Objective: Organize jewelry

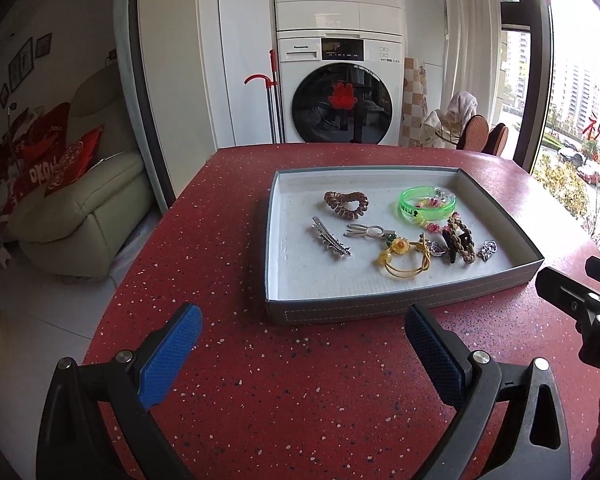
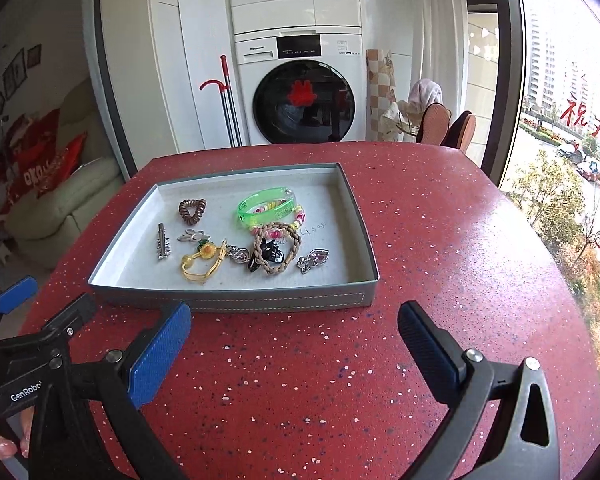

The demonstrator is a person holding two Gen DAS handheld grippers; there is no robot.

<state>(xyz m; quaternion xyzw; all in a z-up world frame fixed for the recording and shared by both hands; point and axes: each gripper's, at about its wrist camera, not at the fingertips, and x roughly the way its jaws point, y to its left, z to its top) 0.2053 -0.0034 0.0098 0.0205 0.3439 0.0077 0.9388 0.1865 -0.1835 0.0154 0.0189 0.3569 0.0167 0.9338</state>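
A grey shallow tray (image 1: 404, 304) (image 2: 236, 300) sits on the red speckled table and holds several pieces: a brown coil hair tie (image 1: 342, 203) (image 2: 192, 210), a green bangle (image 1: 426, 203) (image 2: 266, 208), a silver clip (image 1: 330, 242) (image 2: 163, 242), a yellow flower band (image 1: 402, 258) (image 2: 204, 262), a braided bracelet (image 2: 276, 246) and a silver charm (image 1: 488, 250) (image 2: 314, 260). My left gripper (image 1: 304, 322) hangs open in front of the tray's near wall. My right gripper (image 2: 294, 320) is open too, just short of that wall. Nothing lies between either pair of fingers.
The red table (image 1: 292, 400) (image 2: 460, 240) runs wide to the right of the tray. Beyond its far edge stand a washing machine (image 1: 340, 96), a red-handled mop (image 1: 274, 96) and a cream sofa (image 1: 80, 208). A window (image 2: 572, 140) borders the right. A hand (image 2: 4, 446) holds the left gripper.
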